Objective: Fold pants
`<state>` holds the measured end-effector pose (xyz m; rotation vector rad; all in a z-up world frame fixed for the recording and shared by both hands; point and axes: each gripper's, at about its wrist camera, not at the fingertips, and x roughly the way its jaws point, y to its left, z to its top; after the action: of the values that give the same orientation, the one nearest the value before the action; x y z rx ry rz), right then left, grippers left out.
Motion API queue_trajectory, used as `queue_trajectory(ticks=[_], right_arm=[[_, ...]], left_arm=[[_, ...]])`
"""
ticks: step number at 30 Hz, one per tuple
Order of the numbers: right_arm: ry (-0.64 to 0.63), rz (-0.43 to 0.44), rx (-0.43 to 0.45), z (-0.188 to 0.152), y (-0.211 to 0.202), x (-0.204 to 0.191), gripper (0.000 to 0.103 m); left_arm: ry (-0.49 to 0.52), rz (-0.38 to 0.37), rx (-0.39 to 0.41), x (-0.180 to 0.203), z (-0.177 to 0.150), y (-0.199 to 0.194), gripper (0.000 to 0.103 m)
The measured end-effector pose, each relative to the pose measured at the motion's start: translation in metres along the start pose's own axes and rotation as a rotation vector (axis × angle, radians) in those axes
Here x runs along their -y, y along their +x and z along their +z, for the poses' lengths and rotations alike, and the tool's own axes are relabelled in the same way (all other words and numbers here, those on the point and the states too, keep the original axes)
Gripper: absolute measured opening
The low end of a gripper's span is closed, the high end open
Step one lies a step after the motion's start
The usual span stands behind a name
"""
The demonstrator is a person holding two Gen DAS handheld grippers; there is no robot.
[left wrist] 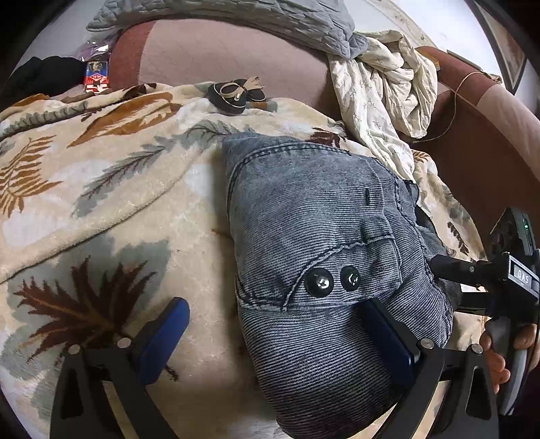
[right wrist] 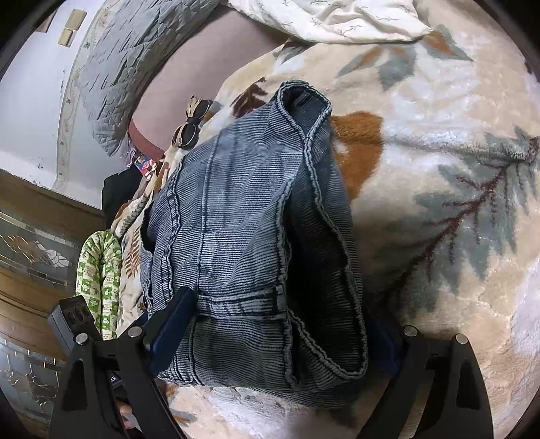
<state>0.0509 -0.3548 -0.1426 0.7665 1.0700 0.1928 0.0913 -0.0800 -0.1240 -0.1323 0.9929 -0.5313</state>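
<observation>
The blue-grey denim pants point(left wrist: 320, 209) lie in a thick folded bundle on a leaf-patterned blanket point(left wrist: 101, 202); two dark snap buttons face up. My left gripper point(left wrist: 276, 337) is open wide at the bundle's near end. Its right finger point(left wrist: 388, 334) presses against the denim and its left finger point(left wrist: 165, 337) rests on the blanket. The right gripper point(left wrist: 449, 280) comes in from the right side of the bundle. In the right wrist view the pants point(right wrist: 243, 219) sit between the spread fingers of the right gripper point(right wrist: 280, 331); the right-hand finger is mostly hidden behind the cloth.
A black-and-tan bow item point(left wrist: 236, 93) lies on the blanket behind the pants. A crumpled white floral cloth point(left wrist: 381, 84) and a grey quilt point(left wrist: 270, 20) drape over the brown sofa back. A hand point(left wrist: 496, 358) holds the right gripper's handle. A green patterned cloth point(right wrist: 98, 280) hangs at the blanket's edge.
</observation>
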Motion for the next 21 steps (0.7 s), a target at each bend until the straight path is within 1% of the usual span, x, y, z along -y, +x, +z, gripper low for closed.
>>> queue_trajectory(ticks=[9, 12, 15, 17, 19, 21], right_arm=[[-0.014, -0.009, 0.002, 0.0, 0.001, -0.003, 0.093], [-0.028, -0.013, 0.0, 0.0, 0.002, -0.004, 0.093], [-0.047, -0.02, -0.001, 0.0, 0.002, -0.007, 0.092], [-0.054, -0.025, -0.001, 0.0, 0.002, -0.009, 0.092], [-0.058, -0.024, -0.005, 0.0, 0.002, -0.01, 0.089], [-0.065, -0.031, -0.008, 0.0, 0.001, -0.012, 0.087]], left_arm=[[-0.001, 0.0, 0.008, 0.0, 0.0, 0.0, 0.103], [0.01, -0.005, 0.022, 0.002, -0.001, -0.001, 0.103], [0.042, -0.015, 0.044, 0.006, -0.001, -0.003, 0.1], [0.072, -0.029, 0.06, 0.009, -0.002, -0.005, 0.095], [0.085, -0.052, 0.062, 0.011, -0.001, -0.005, 0.086], [0.093, -0.069, 0.063, 0.012, -0.001, -0.006, 0.081]])
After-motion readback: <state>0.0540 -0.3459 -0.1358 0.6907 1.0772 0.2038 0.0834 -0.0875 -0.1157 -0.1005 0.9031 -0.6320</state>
